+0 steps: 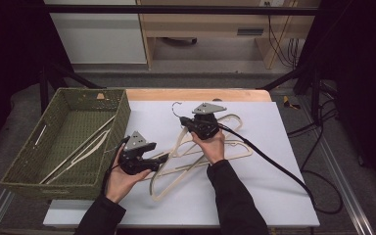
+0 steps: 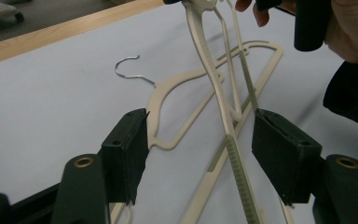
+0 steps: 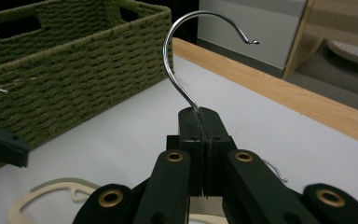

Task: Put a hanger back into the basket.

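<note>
Black rubber-padded fingers [image 3: 200, 126] of the right gripper [image 3: 199, 140] are pressed together on the shank of a curved silver wire hook [image 3: 186, 60], which rises upright above them; in the high view this right gripper [image 1: 201, 123] sits above the middle of the surface, lifting one cream plastic clothes hanger [image 1: 176, 147] by that hook. The left gripper [image 1: 149, 160] is held low beside it, and its fingers [image 2: 126, 149] stand wide apart, gripping nothing, with the crossing cream arms of the hangers passing through the gap between them, closer to the right-hand pad. A second cream plastic hanger [image 2: 186, 107] with its own small wire hook [image 2: 128, 70] lies flat on the white sheet [image 1: 274, 161], under the lifted one. The sheet covers most of a light wooden surface [image 1: 196, 94], whose bare edge shows along the far side. A rectangular green woven basket [image 1: 29, 166] rests at the left end, touching the sheet's edge, with another pale hanger [image 1: 78, 149] lying inside it. Beyond the surface are a grey floor, a white cabinet [image 1: 98, 34], pale wooden furniture [image 1: 210, 24] and dark cables [image 1: 284, 44].
</note>
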`<state>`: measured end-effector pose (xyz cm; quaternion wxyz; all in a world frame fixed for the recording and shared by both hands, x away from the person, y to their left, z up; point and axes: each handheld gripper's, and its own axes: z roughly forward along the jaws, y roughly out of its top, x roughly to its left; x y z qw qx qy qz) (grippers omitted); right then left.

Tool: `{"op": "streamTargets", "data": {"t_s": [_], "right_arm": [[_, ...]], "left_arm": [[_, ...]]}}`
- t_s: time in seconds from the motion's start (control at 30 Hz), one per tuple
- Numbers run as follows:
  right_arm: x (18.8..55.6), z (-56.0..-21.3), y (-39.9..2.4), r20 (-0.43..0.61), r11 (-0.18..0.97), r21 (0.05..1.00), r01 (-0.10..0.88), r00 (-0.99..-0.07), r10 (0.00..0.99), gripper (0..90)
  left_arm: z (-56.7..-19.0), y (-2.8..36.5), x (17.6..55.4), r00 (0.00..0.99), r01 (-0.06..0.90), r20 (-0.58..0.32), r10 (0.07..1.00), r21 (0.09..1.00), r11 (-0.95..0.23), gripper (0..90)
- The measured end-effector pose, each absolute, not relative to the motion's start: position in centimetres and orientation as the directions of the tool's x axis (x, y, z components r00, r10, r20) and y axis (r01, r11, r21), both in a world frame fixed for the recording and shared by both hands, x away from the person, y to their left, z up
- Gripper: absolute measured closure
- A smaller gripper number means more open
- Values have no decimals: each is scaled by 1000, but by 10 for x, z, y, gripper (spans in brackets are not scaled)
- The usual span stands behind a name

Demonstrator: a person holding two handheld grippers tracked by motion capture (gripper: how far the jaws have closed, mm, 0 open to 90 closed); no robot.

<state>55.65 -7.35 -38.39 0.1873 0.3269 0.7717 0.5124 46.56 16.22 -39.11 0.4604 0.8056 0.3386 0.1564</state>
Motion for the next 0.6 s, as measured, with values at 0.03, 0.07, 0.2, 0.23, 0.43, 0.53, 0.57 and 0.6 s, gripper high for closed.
{"op": "streamTargets", "data": {"t_s": [0.03,0.07,0.2,0.23,0.43,0.53,0.57,0.6], "right_arm": [[553,-382,-74,40,260,917,303,-719,694,897],[549,-380,-75,33,267,917,295,-725,688,897],[536,-377,-75,13,269,925,267,-731,682,897],[534,-376,-76,9,269,928,259,-736,677,897],[520,-375,-78,6,252,941,227,-754,656,897],[514,-374,-79,-3,249,945,211,-758,653,897],[513,-374,-79,-9,252,945,206,-757,653,897],[512,-374,-79,-14,256,945,203,-757,654,896]], "left_arm": [[-389,161,466,730,402,-69,680,848,-345,358],[-387,158,466,737,407,-86,670,848,-340,361],[-385,144,468,756,437,-140,639,835,-334,436],[-386,140,470,761,442,-143,633,828,-345,449],[-390,121,480,762,477,-176,623,804,-356,602],[-392,119,484,753,503,-215,621,798,-333,694],[-392,118,484,751,513,-227,620,792,-331,723],[-393,118,484,752,512,-223,621,790,-337,757]]}}
